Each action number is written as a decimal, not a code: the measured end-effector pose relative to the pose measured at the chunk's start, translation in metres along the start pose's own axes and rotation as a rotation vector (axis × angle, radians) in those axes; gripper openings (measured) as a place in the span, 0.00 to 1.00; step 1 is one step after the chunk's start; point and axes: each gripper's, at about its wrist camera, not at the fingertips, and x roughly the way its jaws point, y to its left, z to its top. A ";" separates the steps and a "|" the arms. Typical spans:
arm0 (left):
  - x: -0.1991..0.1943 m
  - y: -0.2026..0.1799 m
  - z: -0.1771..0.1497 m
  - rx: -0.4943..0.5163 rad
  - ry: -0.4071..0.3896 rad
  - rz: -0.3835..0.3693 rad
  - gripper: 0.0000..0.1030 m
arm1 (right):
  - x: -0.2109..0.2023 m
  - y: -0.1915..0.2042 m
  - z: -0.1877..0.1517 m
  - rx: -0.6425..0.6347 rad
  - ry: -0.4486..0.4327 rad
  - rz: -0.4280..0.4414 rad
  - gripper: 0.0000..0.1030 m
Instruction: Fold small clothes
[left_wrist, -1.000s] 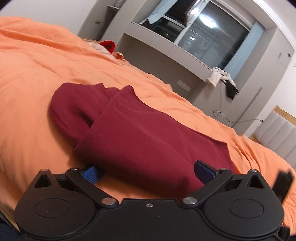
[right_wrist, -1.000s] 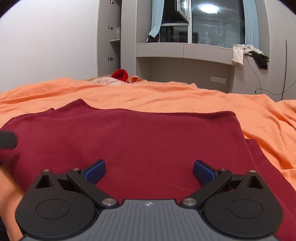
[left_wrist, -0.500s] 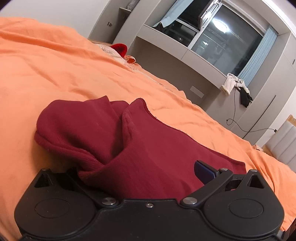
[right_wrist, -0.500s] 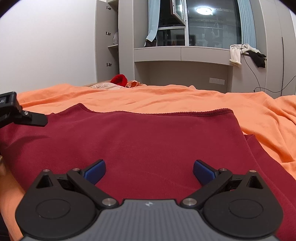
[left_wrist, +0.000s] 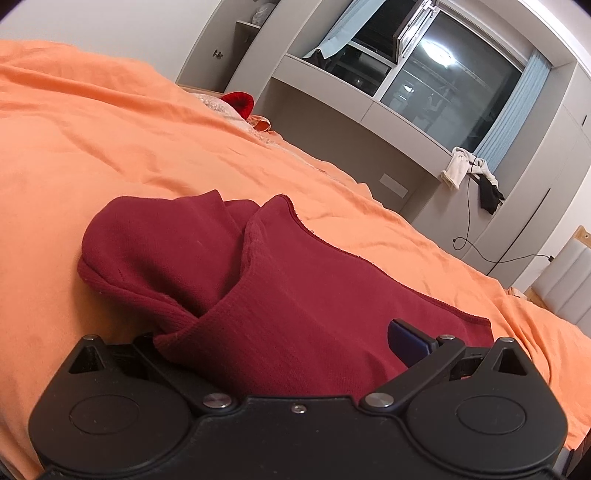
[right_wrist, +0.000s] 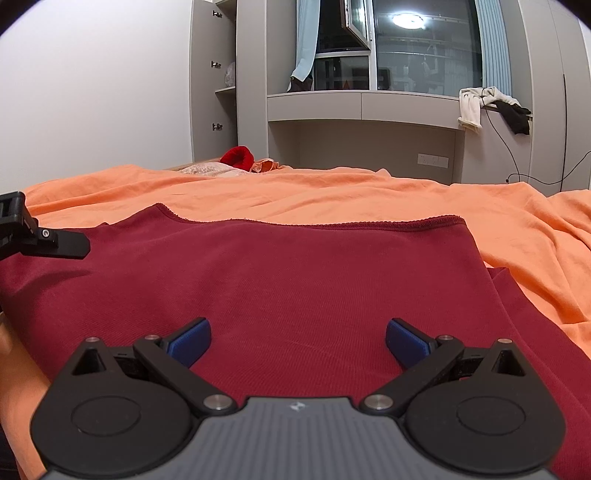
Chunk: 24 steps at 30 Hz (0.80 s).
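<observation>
The bed (right_wrist: 369, 195) is covered with a wrinkled orange sheet (left_wrist: 110, 155). A dark red garment (right_wrist: 295, 288) lies on it, partly folded. At the far end lies a bright red item (right_wrist: 238, 156).

Honestly there's no readable text in either view, no words, numbers or brand names. The closest thing is a tiny pale emblem moulded into the grey ribbed housing of the right gripper (right_wrist: 297, 345), near its top edge, and it's too small to make out as a letter or logo. The dark red garment (right_wrist: 295, 291) shows no label or print.
</observation>
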 end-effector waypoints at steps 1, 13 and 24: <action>0.000 0.000 0.000 0.003 -0.001 0.001 0.99 | 0.000 0.000 0.000 0.000 0.000 0.000 1.00; -0.001 -0.004 -0.004 0.012 -0.004 0.004 0.99 | 0.000 0.000 0.000 0.000 0.000 0.001 1.00; -0.004 -0.006 -0.003 0.009 -0.041 0.066 0.86 | 0.000 0.000 0.000 0.000 0.001 0.001 1.00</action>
